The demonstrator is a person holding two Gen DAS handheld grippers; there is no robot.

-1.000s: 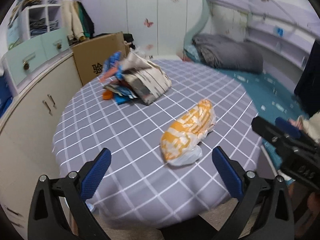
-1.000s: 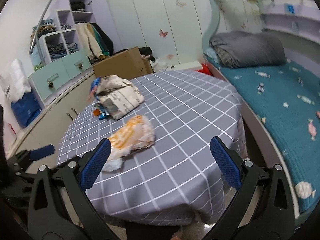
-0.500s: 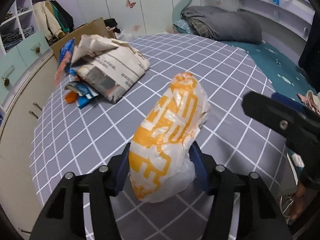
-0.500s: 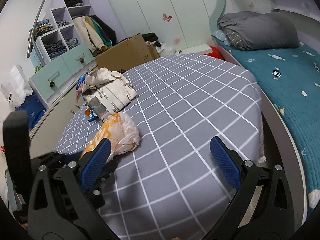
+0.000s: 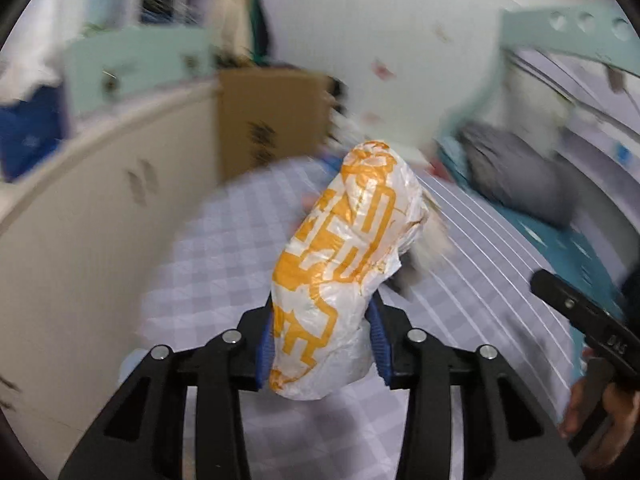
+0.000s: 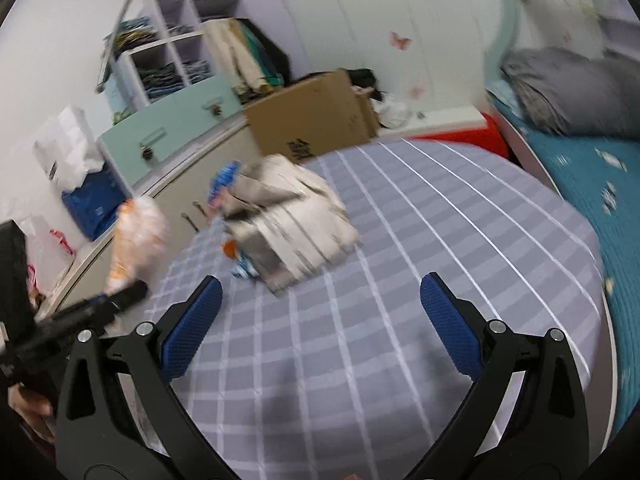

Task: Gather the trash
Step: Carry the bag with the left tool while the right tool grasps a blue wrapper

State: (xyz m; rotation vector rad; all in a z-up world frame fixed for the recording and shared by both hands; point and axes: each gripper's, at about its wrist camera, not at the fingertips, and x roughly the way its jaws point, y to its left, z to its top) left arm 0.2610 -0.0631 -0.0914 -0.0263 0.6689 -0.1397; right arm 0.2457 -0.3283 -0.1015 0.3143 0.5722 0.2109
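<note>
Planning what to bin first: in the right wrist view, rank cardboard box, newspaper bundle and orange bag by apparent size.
1. Newspaper bundle and cardboard box: look alike; the box is farther, so unsure.
2. Orange bag: smallest, blurred.

Crinkly glossy plastic bag (image 5: 344,264) (tablecloth (image 6: 400,280) matt)

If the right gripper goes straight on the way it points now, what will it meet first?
Probably the checked tablecloth: the open right gripper points down at a bare part of it. The newspaper pile lies a little left of that line, though blur makes depth uncertain.
</note>
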